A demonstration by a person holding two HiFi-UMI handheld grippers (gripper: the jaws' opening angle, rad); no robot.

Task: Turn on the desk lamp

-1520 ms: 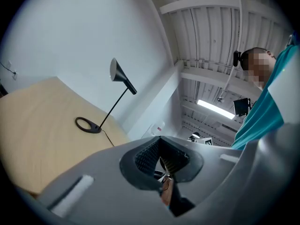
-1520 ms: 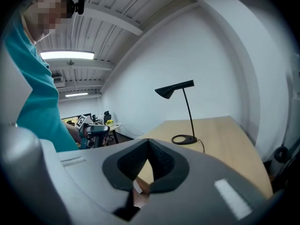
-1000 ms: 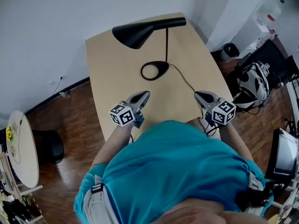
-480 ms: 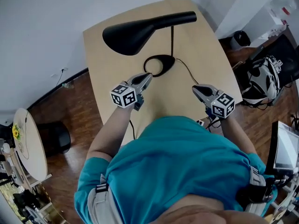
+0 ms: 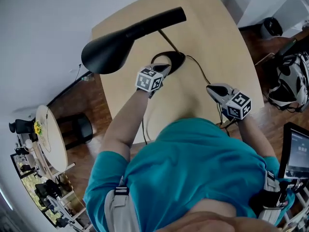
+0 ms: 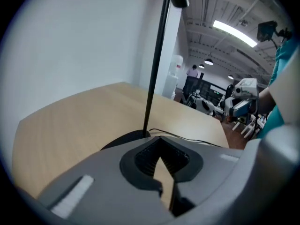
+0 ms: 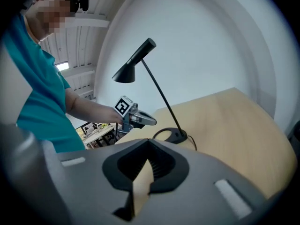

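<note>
A black desk lamp stands on the pale wooden table (image 5: 227, 47). Its cone shade (image 5: 108, 47) is unlit, and a thin stem (image 6: 157, 55) rises from the ring-shaped base (image 5: 171, 58). My left gripper (image 5: 164, 67) is shut and empty, with its tips at the base's near edge; whether they touch it I cannot tell. In the left gripper view, the left gripper (image 6: 161, 137) has the base (image 6: 124, 139) just beyond it. My right gripper (image 5: 212, 87) is shut and empty, hovering over the table's near right part, well away from the lamp. The right gripper view shows the whole lamp (image 7: 125, 73) and the left gripper (image 7: 140, 118).
The lamp's black cable (image 5: 203, 76) runs from the base across the table toward the near right edge. On the floor are a round side table (image 5: 48, 139) and a dark stool (image 5: 79, 129) at left. A bag (image 5: 289, 81), a bin (image 5: 270, 27) and a screen (image 5: 297, 151) are at right.
My left gripper has moved forward from the table's near edge up to the lamp base. The right gripper has stayed about where it was. The head view has leaned closer over the lamp.
</note>
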